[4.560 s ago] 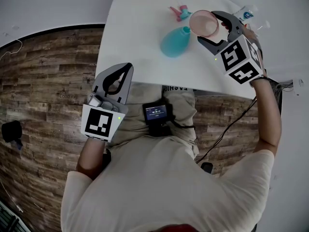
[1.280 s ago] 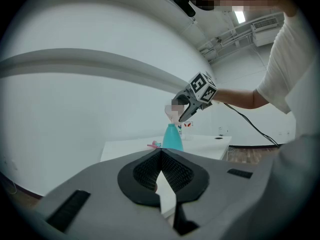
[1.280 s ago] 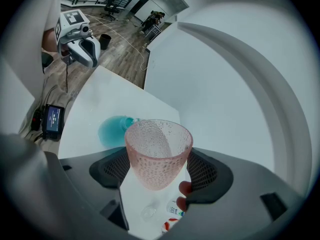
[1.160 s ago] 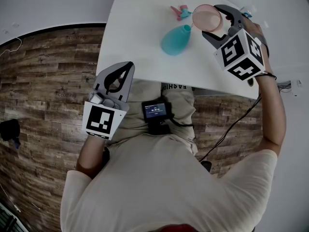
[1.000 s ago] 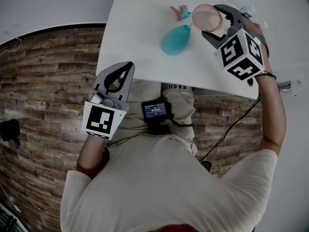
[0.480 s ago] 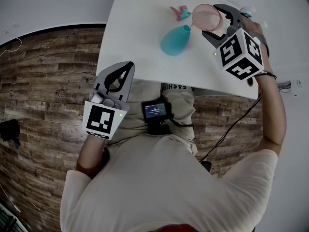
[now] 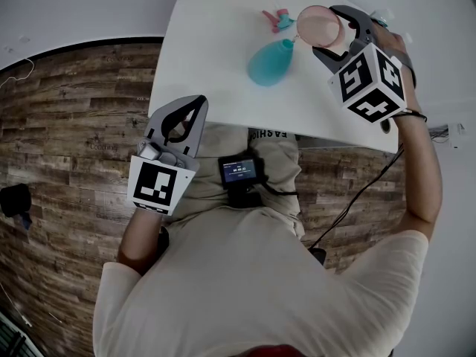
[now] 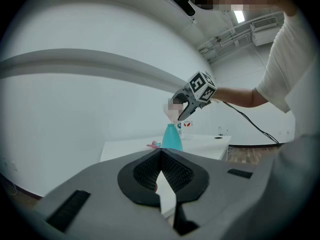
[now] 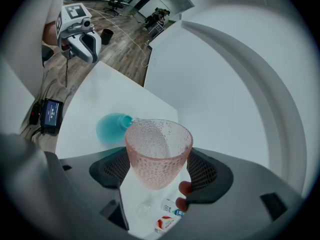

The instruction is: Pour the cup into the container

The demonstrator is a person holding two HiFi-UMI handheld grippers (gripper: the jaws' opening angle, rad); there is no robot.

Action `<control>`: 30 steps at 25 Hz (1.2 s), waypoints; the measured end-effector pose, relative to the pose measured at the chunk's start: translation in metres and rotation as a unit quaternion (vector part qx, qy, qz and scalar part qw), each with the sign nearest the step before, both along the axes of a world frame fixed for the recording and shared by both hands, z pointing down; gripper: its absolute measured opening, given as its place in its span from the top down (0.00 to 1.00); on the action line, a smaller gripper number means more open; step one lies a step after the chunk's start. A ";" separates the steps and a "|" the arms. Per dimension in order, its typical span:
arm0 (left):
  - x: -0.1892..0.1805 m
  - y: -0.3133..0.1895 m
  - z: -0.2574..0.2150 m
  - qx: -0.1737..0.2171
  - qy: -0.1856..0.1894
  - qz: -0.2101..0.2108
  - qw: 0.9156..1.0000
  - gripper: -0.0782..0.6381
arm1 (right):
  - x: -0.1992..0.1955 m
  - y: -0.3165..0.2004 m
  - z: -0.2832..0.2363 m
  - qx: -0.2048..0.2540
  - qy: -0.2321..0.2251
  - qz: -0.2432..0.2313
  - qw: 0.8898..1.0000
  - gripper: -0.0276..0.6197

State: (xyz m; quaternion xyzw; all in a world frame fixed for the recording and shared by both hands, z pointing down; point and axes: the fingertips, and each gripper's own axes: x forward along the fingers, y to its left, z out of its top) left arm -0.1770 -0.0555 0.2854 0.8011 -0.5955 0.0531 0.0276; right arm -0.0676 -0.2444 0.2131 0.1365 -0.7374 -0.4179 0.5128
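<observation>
At the centre left of the head view, the left gripper (image 7: pixel 191 108) is held low on a bent arm, short of the white table (image 7: pixel 216 65), its jaws pressed together on nothing. In the upper middle, the teal container (image 7: pixel 268 64) stands on the table. At the upper right, the other arm reaches out long. There the right gripper (image 7: pixel 326 30) clamps the pink cup (image 7: pixel 317 25), tipped with its rim just beside the container's neck.
</observation>
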 end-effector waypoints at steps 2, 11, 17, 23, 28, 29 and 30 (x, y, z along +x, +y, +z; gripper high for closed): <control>0.000 0.000 0.001 0.002 -0.003 0.001 1.000 0.88 | 0.000 0.000 0.000 0.001 0.001 -0.001 1.000 0.40; 0.001 0.001 0.001 0.001 -0.003 0.001 1.000 0.88 | -0.001 -0.001 -0.001 0.006 0.005 -0.001 1.000 0.40; 0.002 0.001 0.001 -0.002 0.000 0.000 1.000 0.88 | 0.000 -0.001 -0.003 0.011 0.006 -0.002 1.000 0.40; 0.003 -0.001 0.001 -0.001 -0.003 0.002 1.000 0.88 | 0.000 -0.002 -0.005 0.014 0.007 -0.004 1.000 0.40; 0.003 0.001 0.001 -0.003 -0.001 0.001 1.000 0.88 | -0.003 0.001 -0.008 0.018 0.008 -0.007 1.000 0.40; 0.003 0.002 0.002 -0.004 -0.001 0.001 1.000 0.88 | -0.004 0.002 -0.008 0.018 0.008 -0.008 1.000 0.40; 0.004 0.002 0.002 -0.003 -0.002 0.002 1.000 0.88 | -0.004 0.002 -0.009 0.019 0.008 -0.009 1.000 0.40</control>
